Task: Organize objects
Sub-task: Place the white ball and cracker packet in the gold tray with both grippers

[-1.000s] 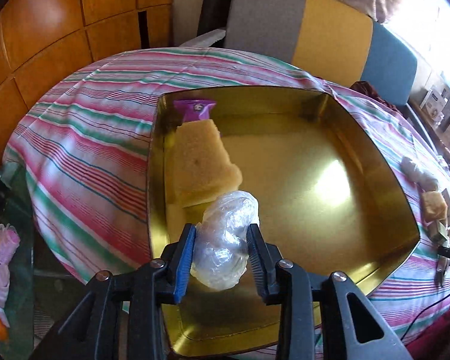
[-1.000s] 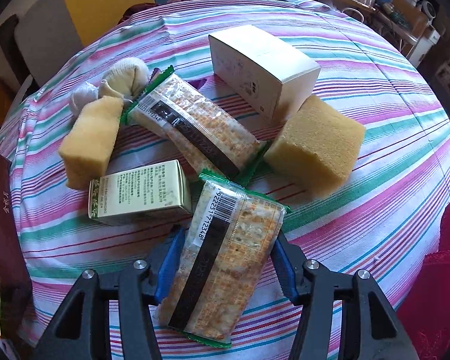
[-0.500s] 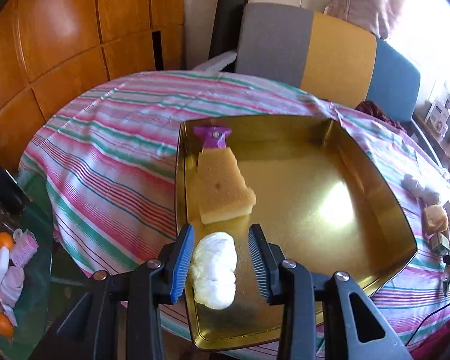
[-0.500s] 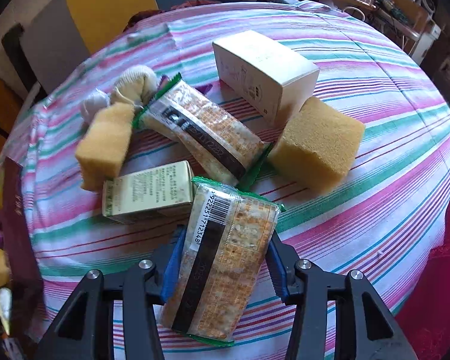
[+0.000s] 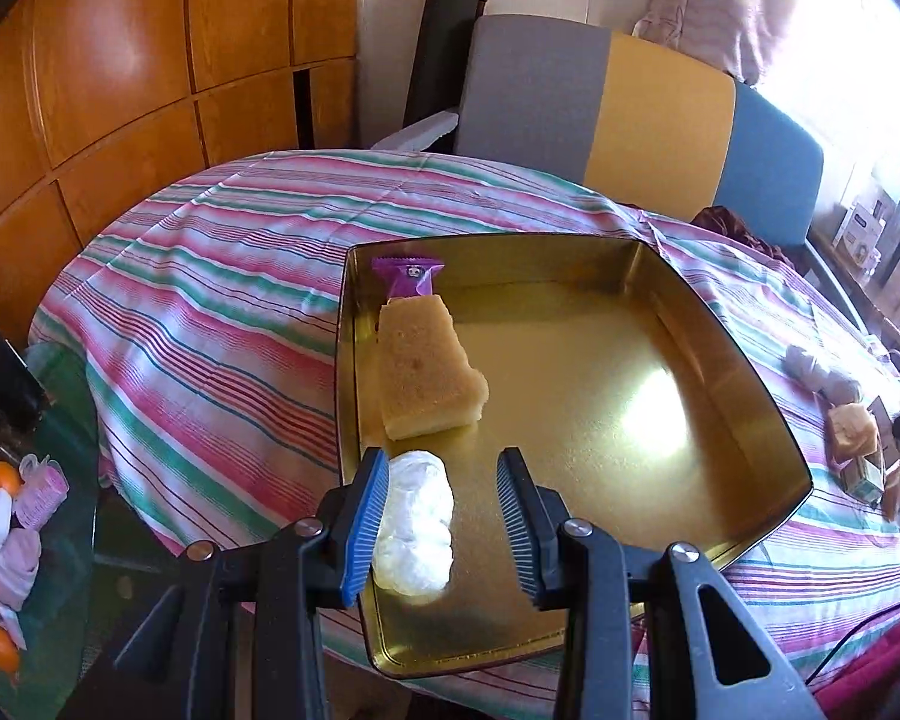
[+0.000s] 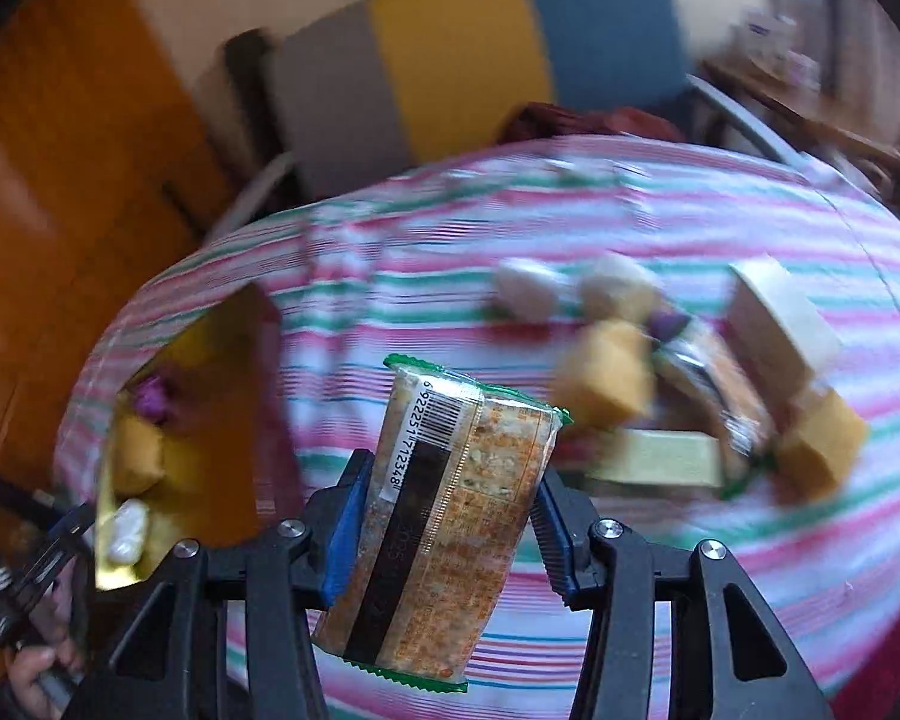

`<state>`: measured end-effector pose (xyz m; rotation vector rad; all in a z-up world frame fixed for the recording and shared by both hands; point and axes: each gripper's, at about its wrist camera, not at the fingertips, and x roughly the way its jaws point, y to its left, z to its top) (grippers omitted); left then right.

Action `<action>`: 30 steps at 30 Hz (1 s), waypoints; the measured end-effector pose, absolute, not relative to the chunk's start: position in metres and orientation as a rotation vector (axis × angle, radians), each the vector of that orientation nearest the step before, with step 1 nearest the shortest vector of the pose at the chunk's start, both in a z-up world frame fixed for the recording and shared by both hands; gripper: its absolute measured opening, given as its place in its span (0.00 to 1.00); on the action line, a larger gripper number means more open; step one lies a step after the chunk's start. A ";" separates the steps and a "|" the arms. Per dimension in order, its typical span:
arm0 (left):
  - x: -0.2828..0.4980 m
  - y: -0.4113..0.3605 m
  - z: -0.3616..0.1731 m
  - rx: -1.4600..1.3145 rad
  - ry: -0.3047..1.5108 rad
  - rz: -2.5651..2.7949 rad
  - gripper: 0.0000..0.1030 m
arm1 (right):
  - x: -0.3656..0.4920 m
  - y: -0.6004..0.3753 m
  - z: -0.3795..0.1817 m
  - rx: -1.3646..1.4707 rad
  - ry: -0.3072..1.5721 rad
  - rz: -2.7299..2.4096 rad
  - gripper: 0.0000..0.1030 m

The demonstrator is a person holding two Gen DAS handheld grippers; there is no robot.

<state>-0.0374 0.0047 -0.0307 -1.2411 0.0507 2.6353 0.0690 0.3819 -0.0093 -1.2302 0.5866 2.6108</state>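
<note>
Left gripper (image 5: 443, 516): pitched downward, jaws parted, neither pad pressing anything. Right gripper (image 6: 444, 531): pitched downward, jaws just closed further, both pads clamped on a cracker packet (image 6: 444, 516) lifted clear.

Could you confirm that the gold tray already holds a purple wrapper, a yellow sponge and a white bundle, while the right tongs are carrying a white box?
Not quite: in the right wrist view the right tongs grip a cracker packet, not a white box. The left wrist view confirms the gold tray holds the purple wrapper, yellow sponge and white bundle.
</note>
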 end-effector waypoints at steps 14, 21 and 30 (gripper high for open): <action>-0.044 -0.048 -0.035 -1.289 -0.078 2.736 0.36 | -0.049 0.190 -0.012 -1.503 0.184 3.002 0.49; -0.049 -0.061 -0.045 -1.327 -0.115 2.750 0.36 | -0.071 0.116 -0.066 -1.773 0.029 2.954 0.50; -0.053 -0.068 -0.053 -1.358 -0.125 2.761 0.36 | -0.066 0.092 -0.092 -1.899 0.031 2.948 0.50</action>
